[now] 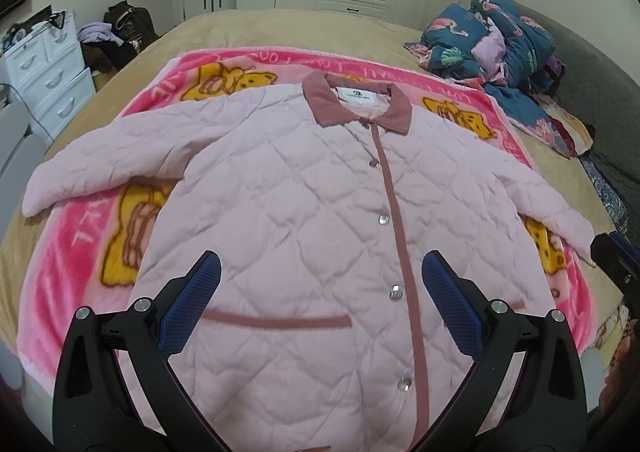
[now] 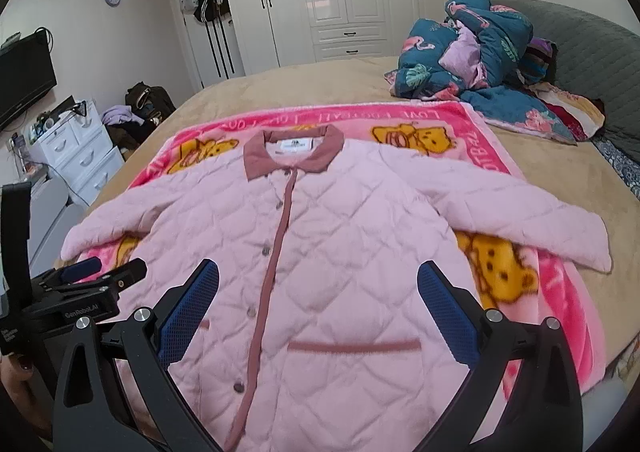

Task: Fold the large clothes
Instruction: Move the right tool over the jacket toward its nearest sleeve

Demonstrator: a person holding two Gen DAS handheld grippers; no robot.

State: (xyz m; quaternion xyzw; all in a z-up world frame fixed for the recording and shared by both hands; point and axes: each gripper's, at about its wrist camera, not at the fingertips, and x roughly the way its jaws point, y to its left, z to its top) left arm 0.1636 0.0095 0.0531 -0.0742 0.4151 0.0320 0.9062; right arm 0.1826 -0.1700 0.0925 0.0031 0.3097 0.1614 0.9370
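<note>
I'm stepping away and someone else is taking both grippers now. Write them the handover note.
Left gripper: open, holding nothing, hovering over the lower front of the jacket.
Right gripper: open, holding nothing, also above the lower front.
Pink quilted jacket: spread face up on the pink bear blanket on the bed, snapped shut, collar at the far end, both sleeves out to the sides.
Done: jacket laid flat; no fold made.
Left: fold both sleeves in, then fold the body. The bedding heap at the far right is off the jacket.
</note>
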